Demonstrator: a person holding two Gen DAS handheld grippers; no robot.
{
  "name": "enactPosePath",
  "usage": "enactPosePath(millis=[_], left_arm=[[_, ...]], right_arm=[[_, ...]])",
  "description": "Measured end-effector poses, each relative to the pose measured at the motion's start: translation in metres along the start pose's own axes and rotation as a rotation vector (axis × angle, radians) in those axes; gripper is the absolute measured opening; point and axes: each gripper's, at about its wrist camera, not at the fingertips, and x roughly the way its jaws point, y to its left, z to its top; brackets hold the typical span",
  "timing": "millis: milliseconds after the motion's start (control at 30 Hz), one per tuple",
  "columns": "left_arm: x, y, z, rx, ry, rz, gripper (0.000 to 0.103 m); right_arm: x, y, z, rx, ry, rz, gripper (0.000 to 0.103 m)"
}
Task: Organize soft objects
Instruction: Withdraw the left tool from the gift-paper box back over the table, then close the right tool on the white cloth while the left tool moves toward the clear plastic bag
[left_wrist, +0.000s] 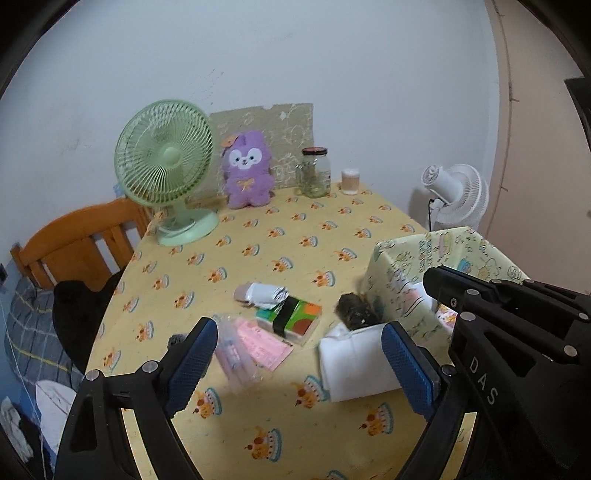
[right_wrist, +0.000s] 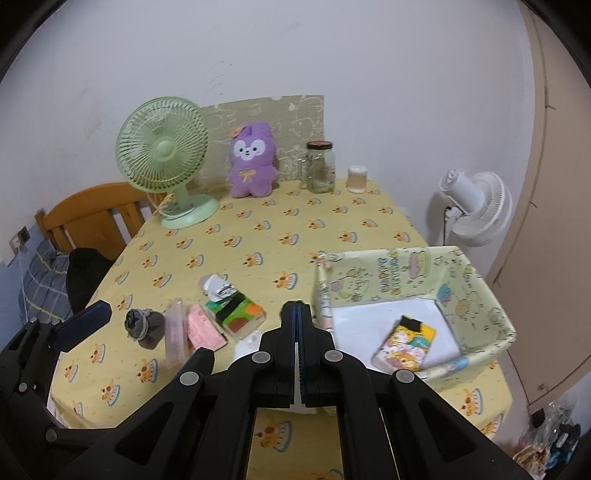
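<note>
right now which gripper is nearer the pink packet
Left. The left gripper is open, with the pink packet lying between its fingers. The right gripper is shut and sits further to the right, beside the fabric box.

It was a lived-in bedroom at home: a wooden bed frame (right_wrist: 92, 218) with plaid bedding (right_wrist: 42, 280) stood beside a table under a cake-print cloth (right_wrist: 295, 236), with a plush toy (right_wrist: 253, 160) and two fans (right_wrist: 162, 155) nearby.
</note>
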Motion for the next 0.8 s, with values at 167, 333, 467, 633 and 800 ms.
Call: enactPosePath(millis=[167,333,467,633,800], left_arm=[[0.001,0.007,-0.016,-0.004,0.008,-0.006,0.092],[0.007,0.013,-0.033,-0.013,0.037,0.007,0.092],[0.014,0.02,-0.045,-0.035,0.056,0.01,0.092],[0.027,0.028,-0.059,-0.064,0.074,0.016,0.092],[0.039,0.036,-0.065,-0.093,0.096,0.022,0.092]], right_arm=[[0.01,0.017,-0.01,-0.035,0.018,0.048,0.004],[0.022,0.031,-0.025,-0.057,0.05,0.078,0.006],[0.032,0.038,-0.036,-0.065,0.074,0.095,0.008],[0.047,0.048,-0.047,-0.092,0.091,0.1,0.008],[0.059,0.052,-0.054,-0.064,0.086,0.125,0.055]])
